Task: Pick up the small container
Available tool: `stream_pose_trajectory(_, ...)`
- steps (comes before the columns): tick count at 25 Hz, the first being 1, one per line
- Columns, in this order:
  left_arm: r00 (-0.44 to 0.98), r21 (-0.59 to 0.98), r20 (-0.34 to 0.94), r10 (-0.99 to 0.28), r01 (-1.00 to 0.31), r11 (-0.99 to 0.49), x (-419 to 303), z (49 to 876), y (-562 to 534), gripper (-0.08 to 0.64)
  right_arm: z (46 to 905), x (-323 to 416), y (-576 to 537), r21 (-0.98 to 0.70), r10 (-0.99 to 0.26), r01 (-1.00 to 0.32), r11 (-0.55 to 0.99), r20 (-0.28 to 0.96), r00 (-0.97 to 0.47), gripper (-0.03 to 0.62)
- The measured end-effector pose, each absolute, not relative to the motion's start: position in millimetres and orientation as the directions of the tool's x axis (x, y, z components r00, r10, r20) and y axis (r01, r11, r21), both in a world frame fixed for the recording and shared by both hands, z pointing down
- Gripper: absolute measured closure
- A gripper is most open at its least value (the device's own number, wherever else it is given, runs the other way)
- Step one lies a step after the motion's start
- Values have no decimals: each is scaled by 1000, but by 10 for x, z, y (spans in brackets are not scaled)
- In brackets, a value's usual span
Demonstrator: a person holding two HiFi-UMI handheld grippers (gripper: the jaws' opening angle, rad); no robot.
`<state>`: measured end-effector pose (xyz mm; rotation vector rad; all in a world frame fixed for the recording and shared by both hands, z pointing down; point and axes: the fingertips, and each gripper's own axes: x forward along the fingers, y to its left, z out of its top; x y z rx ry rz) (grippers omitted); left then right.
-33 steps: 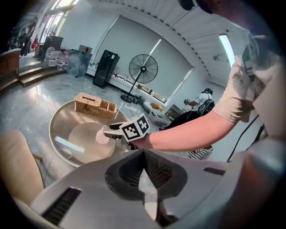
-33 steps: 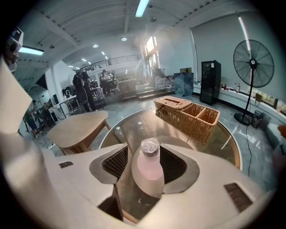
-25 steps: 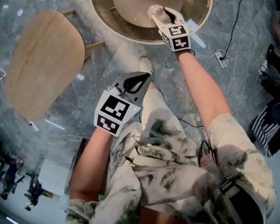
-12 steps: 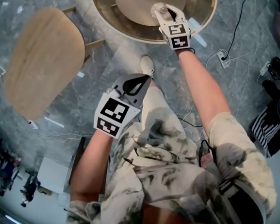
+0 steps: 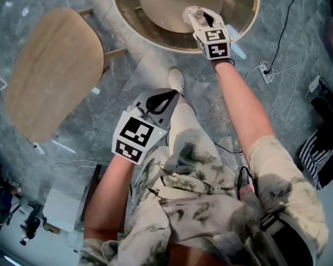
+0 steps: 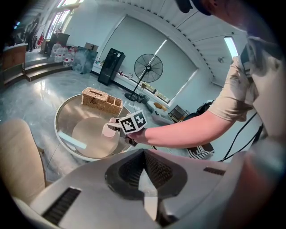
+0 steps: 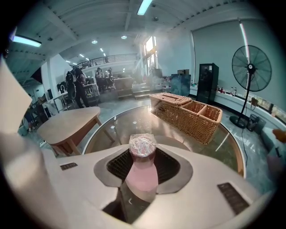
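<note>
We see one small pink container (image 7: 142,167), its top sealed with crinkled clear film, standing upright between the jaws of the right gripper (image 7: 142,150). It is over the round glass-topped table (image 5: 243,21), and we cannot tell whether its base rests on the glass. The right arm stretches forward across the table's rim with the gripper tilted downward. Its jaws have just been closing and now press on the container's sides. Beyond it on the table sits one woven wicker basket (image 7: 187,112).

The left forearm is bent and held close above the person's patterned trouser leg. The left gripper (image 5: 171,91) slopes down toward the floor, jaws together with nothing between them. One rounded pale wooden side table (image 5: 51,70) stands well apart to the left.
</note>
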<state>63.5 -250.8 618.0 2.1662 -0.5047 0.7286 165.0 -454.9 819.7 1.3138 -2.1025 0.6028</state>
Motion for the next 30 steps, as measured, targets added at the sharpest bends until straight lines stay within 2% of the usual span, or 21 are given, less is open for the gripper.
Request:
stream_pose_trajectory(10,780,542,612,-128,-532,-650,635,5933,-2357,538,7708,1675,-4394,-67,-664,-909,411,661,-349,436)
stream_pose_trajectory(30,834,520,536,-131,-449,-727,527,5001,-1606,538,6017,1561,-3686,-64,-696,-900,430,612,-376,436)
